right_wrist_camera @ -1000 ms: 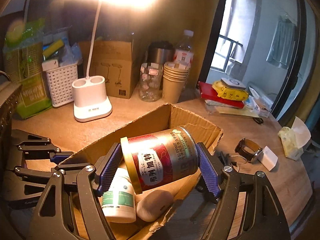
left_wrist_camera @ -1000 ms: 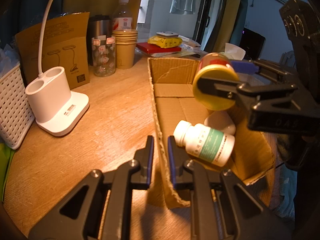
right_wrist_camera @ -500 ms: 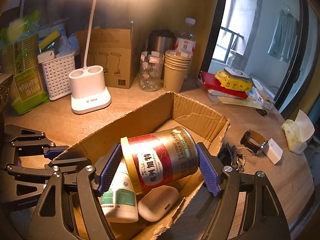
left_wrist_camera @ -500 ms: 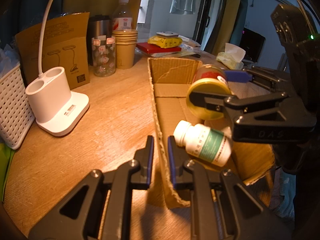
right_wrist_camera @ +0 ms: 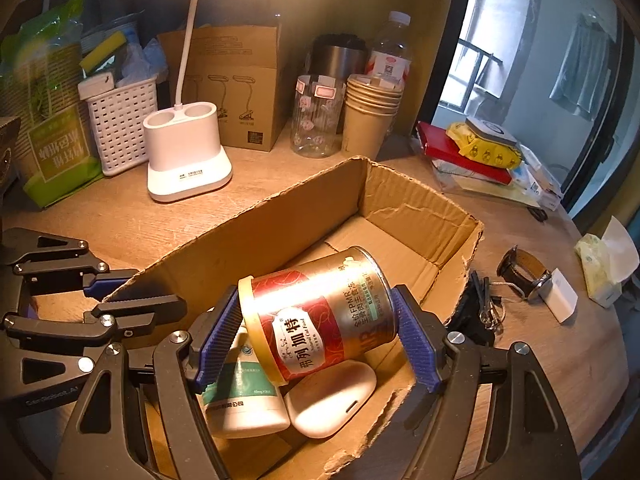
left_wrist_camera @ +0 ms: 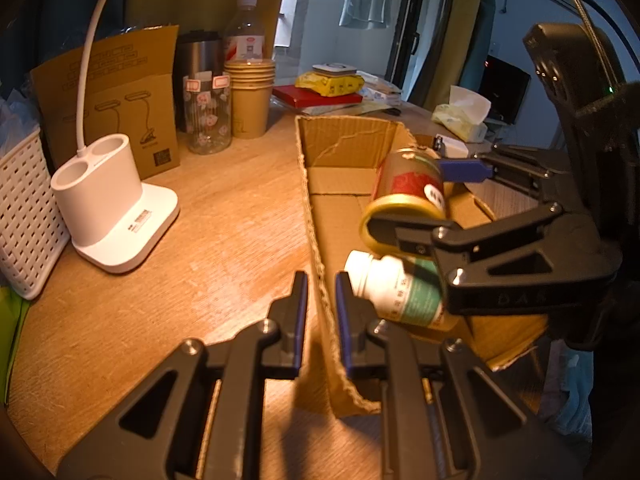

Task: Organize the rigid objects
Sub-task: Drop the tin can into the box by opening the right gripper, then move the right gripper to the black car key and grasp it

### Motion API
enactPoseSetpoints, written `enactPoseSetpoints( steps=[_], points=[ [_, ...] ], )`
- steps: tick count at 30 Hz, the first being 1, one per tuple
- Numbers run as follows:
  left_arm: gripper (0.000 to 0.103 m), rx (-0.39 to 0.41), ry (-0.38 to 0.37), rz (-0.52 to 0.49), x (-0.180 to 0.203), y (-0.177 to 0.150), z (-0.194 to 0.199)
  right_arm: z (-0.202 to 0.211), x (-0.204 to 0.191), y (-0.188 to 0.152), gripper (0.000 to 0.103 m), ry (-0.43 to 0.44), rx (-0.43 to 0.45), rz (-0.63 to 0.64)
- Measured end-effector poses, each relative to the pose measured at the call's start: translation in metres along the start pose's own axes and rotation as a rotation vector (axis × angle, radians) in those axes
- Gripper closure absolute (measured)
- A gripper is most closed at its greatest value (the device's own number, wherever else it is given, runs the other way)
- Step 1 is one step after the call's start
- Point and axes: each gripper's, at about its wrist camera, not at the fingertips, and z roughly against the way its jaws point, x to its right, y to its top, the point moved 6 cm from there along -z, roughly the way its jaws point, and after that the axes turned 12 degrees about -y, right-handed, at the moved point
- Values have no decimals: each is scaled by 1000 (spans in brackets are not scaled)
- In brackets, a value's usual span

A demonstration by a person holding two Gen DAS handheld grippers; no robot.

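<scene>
The can [right_wrist_camera: 320,316] is pinched on its side between the blue-padded fingers [right_wrist_camera: 216,340] of the right gripper [right_wrist_camera: 316,340] and is held inside the open cardboard box [right_wrist_camera: 404,208], just above a white bottle [right_wrist_camera: 244,400] and a white case [right_wrist_camera: 332,400] lying on the box floor. The box's near wall [left_wrist_camera: 320,280] is pinched between the narrowly set fingers of the left gripper [left_wrist_camera: 321,316]. The box is carried by the wooden bench [left_wrist_camera: 224,216], with a white lamp base [left_wrist_camera: 108,212] nearby.
</scene>
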Motion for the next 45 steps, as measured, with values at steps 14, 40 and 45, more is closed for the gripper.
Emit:
enactPoseSetpoints(
  steps=[14, 40, 45],
  points=[
    [88, 0, 1, 1, -2, 1, 1, 8, 3, 1, 26, 27, 15, -16],
    [88, 1, 2, 0, -2, 1, 1, 42, 95, -20, 26, -115, 66, -201],
    [88, 1, 2, 0, -1, 0, 1, 40, 107, -26, 26, -135, 58, -227]
  ],
)
